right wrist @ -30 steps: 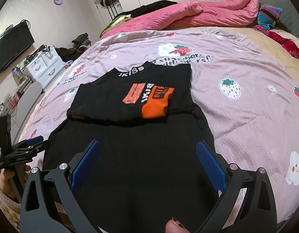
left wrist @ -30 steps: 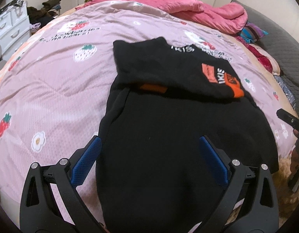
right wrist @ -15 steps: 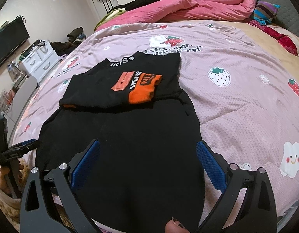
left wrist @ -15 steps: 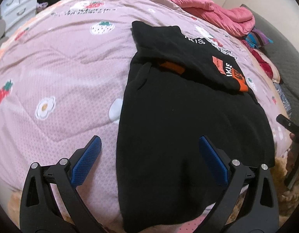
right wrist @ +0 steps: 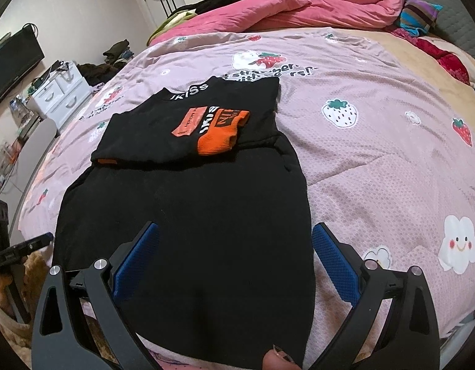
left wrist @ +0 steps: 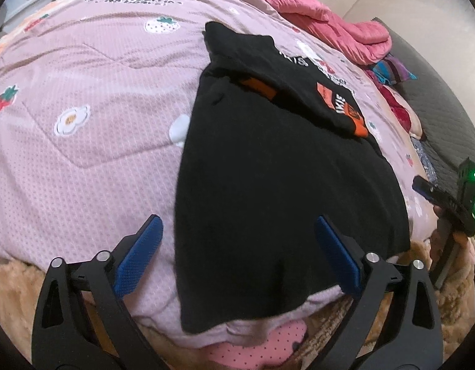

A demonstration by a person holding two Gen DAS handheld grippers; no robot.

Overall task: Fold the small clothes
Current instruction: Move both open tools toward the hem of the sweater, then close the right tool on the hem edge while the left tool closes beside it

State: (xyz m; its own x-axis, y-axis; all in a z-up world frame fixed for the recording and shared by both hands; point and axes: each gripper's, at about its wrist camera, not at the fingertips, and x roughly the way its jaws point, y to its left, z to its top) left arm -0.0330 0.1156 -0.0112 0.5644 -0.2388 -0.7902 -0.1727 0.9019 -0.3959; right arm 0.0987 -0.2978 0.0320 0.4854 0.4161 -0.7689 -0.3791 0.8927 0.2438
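A black sweater lies flat on the pink strawberry bedspread, its hem hanging at the bed's near edge. Its top part is folded down over the body, with an orange cuff and orange label on top. My left gripper hovers open over the sweater's lower left edge, touching nothing. My right gripper is open above the lower part of the sweater, also empty. The right gripper shows at the right edge of the left wrist view, the left gripper at the left edge of the right wrist view.
A crumpled pink duvet and striped pillow lie at the far end of the bed. White drawers and a TV stand beside the bed on the left. A fingertip shows at the bottom edge.
Both grippers have drawn back toward the bed's near edge, so the sweater's hem and the bed edge now show. Both stay open. The sweater has not moved.
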